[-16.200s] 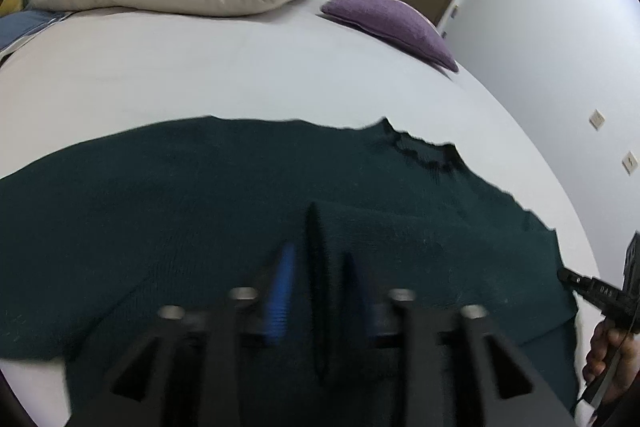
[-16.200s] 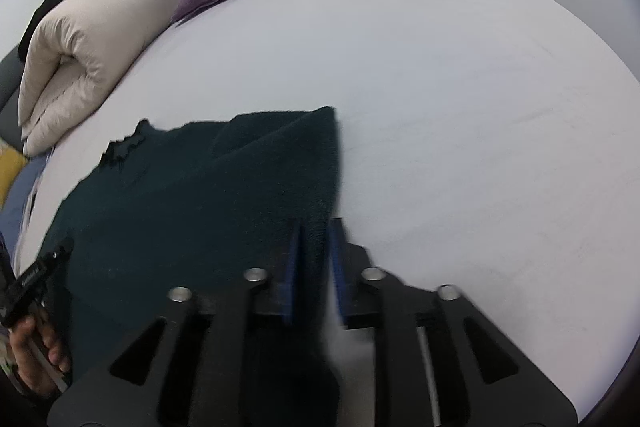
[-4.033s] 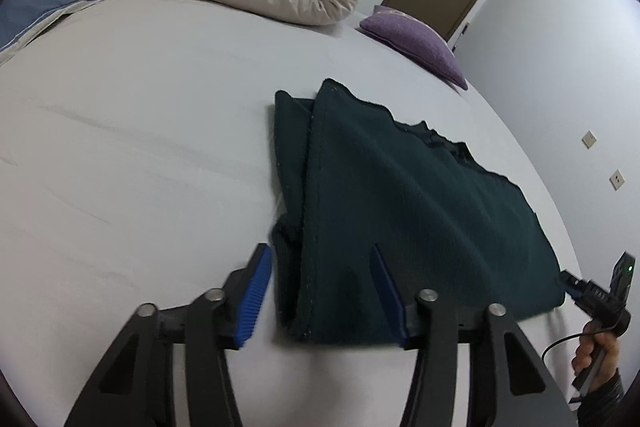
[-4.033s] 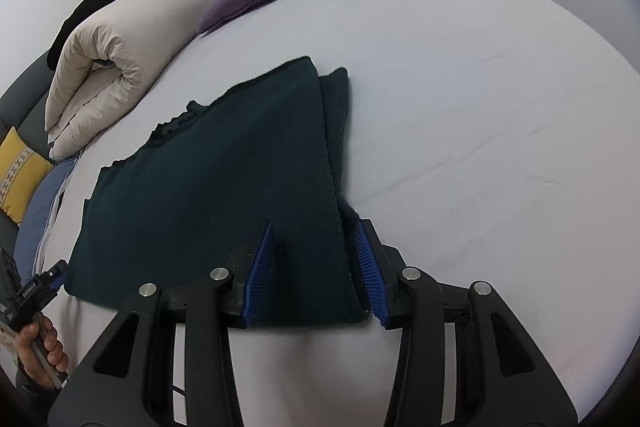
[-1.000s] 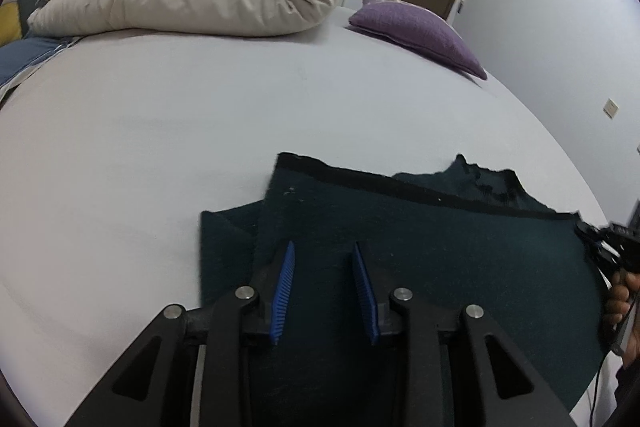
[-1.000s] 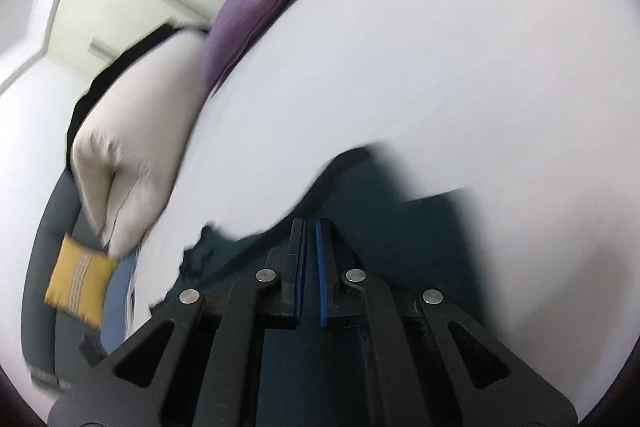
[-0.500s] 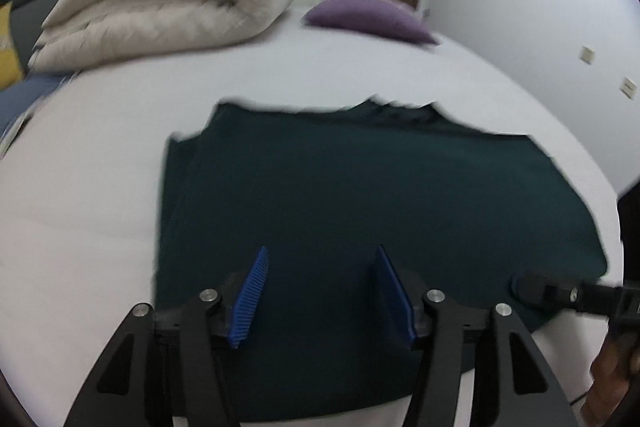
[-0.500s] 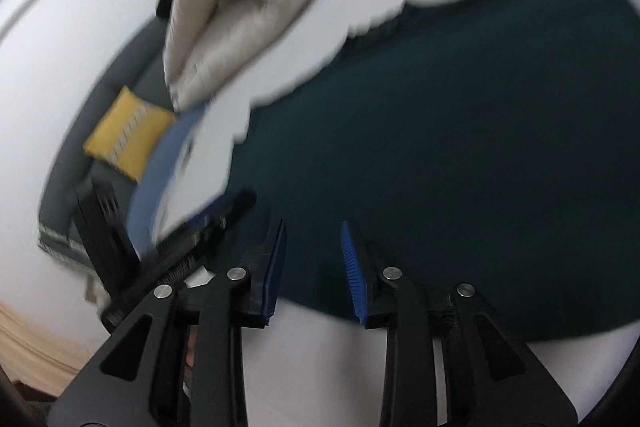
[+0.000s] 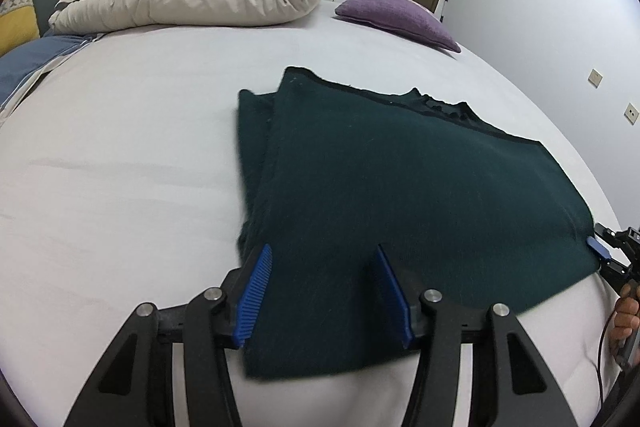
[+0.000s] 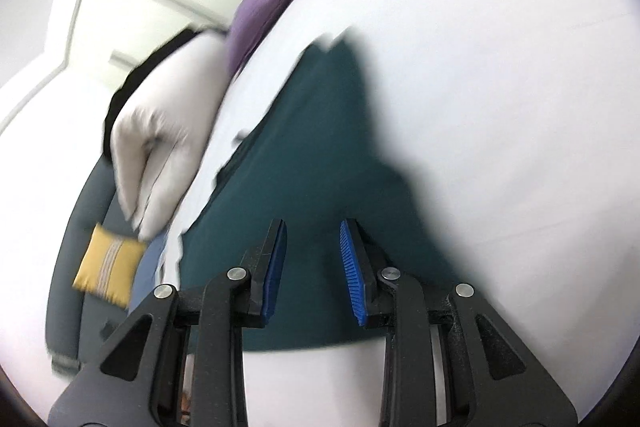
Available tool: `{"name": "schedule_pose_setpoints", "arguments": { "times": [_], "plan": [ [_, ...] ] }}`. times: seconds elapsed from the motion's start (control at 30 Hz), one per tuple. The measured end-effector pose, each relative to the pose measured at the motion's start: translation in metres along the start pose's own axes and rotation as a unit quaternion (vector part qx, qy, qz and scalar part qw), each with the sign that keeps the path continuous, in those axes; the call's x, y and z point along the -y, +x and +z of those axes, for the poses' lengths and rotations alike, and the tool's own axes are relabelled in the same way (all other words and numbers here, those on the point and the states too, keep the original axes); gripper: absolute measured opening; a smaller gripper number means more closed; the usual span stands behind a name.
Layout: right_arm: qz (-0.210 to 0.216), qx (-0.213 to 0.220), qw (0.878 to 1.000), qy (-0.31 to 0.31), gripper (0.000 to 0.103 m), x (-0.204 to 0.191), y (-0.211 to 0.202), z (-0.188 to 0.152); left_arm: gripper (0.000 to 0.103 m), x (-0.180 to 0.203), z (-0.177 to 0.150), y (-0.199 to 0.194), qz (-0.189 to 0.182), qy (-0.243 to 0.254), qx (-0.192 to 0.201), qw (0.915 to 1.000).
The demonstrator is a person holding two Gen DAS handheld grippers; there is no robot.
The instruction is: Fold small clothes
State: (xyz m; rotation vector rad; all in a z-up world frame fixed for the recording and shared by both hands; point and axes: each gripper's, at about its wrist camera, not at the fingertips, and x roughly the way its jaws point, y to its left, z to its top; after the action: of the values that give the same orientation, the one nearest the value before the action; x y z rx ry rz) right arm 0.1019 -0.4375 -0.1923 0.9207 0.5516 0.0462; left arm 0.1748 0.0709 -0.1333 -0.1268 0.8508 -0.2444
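Folded dark green sweater (image 9: 400, 187) lying flat on the white bed (image 9: 120, 167). Left gripper (image 9: 324, 291) hovering above its near edge, jaws just closing a touch, half open, gripping nothing. Right gripper (image 10: 312, 267) over the sweater's corner, jaws parted, empty.

A dark green knitted garment (image 9: 400, 179), thick and fuzzy in texture, lies flat on a pale grey bed sheet (image 9: 120, 155). It is folded into a broad, roughly rectangular slab. Along its left side two layers show, the lower one sticking out a little beyond the upper. The far edge carries a darker trim and a small scalloped neckline. In the right wrist view the same garment (image 10: 320, 163) appears blurred.
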Motion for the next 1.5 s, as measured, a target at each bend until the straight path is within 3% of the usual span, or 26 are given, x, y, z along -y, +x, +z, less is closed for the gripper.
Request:
{"name": "schedule_pose_setpoints", "arguments": {
  "times": [0.07,0.13,0.27,0.43,0.6,0.67,0.73,0.83,0.93,1.03,1.1,1.27,1.5],
  "plan": [
    [-0.004,0.026,0.999,0.025,0.031,0.017,-0.023,0.008,0.054,-0.003,0.001,-0.012,0.008,-0.007,0.004,0.9999],
    [-0.046,0.049,0.997,0.025,0.032,0.025,-0.056,0.016,0.054,-0.001,0.005,-0.024,0.016,-0.008,0.016,0.9997],
    [-0.015,0.054,0.998,0.008,0.034,-0.003,-0.061,0.021,0.063,0.019,0.023,-0.031,0.002,0.001,0.032,0.9995],
    [0.029,-0.008,0.997,-0.065,0.040,-0.079,0.005,0.018,0.063,0.048,0.036,-0.002,-0.011,0.018,0.015,0.9997],
    [0.015,-0.068,0.993,-0.091,0.042,-0.108,0.083,0.015,0.063,0.061,0.033,0.034,-0.007,0.022,-0.018,0.9996],
    [-0.009,-0.075,0.994,-0.084,0.042,-0.099,0.099,0.016,0.064,0.057,0.030,0.040,-0.004,0.023,-0.019,0.9995],
    [0.009,-0.063,0.997,-0.052,0.040,-0.075,0.094,0.023,0.064,0.052,0.028,0.039,-0.013,0.019,-0.015,0.9996],
    [0.012,-0.020,0.999,-0.022,0.042,-0.043,0.068,0.039,0.064,0.047,0.027,0.035,-0.016,0.014,-0.014,0.9997],
    [-0.019,0.025,0.999,-0.002,0.045,-0.024,0.033,0.057,0.064,0.047,0.029,0.023,-0.015,0.004,-0.008,0.9999],
    [-0.038,0.048,0.998,0.006,0.050,-0.011,0.005,0.068,0.065,0.057,0.033,0.014,-0.038,-0.003,-0.009,0.9993],
    [-0.039,0.030,0.999,0.011,0.050,-0.003,-0.006,0.071,0.065,0.067,0.035,0.015,-0.052,0.000,-0.015,0.9985],
    [-0.045,-0.058,0.997,0.007,0.051,0.008,0.014,0.060,0.065,0.082,0.036,0.024,-0.079,-0.013,-0.030,0.9964],
    [-0.020,-0.077,0.996,0.029,0.051,0.010,0.016,0.053,0.065,0.080,0.022,0.032,-0.076,-0.022,-0.037,0.9962]
  ]
}}
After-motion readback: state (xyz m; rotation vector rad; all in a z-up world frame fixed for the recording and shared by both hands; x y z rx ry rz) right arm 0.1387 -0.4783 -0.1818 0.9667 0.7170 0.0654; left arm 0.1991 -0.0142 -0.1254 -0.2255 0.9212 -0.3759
